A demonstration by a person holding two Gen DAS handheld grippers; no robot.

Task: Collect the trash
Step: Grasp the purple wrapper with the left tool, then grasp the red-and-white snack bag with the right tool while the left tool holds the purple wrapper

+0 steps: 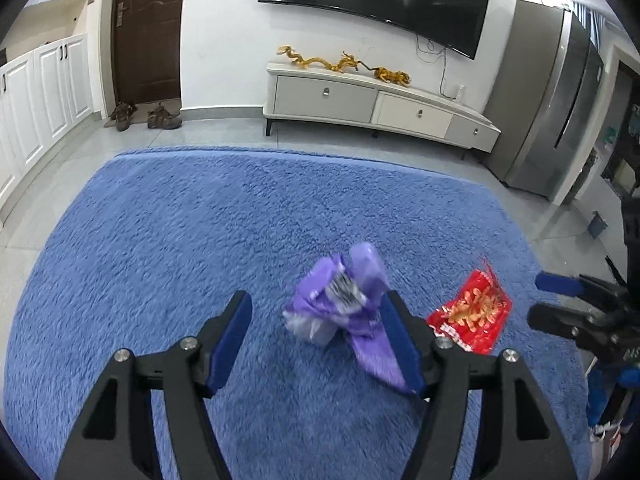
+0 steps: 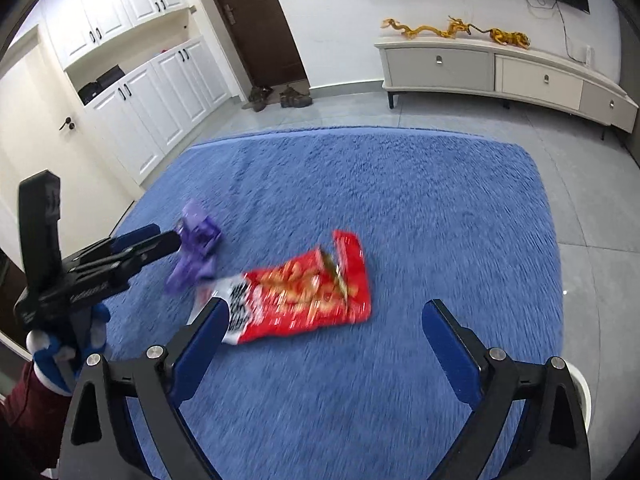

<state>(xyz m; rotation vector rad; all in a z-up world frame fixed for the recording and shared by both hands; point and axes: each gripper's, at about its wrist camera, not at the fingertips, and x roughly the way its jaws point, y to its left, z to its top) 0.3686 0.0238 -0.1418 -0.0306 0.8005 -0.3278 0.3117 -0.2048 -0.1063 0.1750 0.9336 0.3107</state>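
Observation:
A crumpled purple wrapper (image 1: 340, 312) sits between the fingers of my left gripper (image 1: 316, 312), just above the blue rug (image 1: 200, 240). It drapes against the right-hand pad, while the left-hand pad stands apart from it, so the jaws are open. Right of it a red snack bag (image 1: 472, 316) lies flat on the rug. In the right wrist view my right gripper (image 2: 326, 312) is wide open just short of the red snack bag (image 2: 304, 292), its left fingertip over the bag's white end. The left gripper (image 2: 168, 238) shows there with the purple wrapper (image 2: 196, 248) at its tip.
The rug (image 2: 400, 200) covers most of the tiled floor. A low TV cabinet (image 1: 360, 100) stands along the far wall, shoes (image 1: 160, 118) by the brown door, a fridge (image 1: 552, 112) on the right, and white cupboards (image 2: 152, 92) on the left. A gloved hand (image 2: 64, 344) holds the left gripper.

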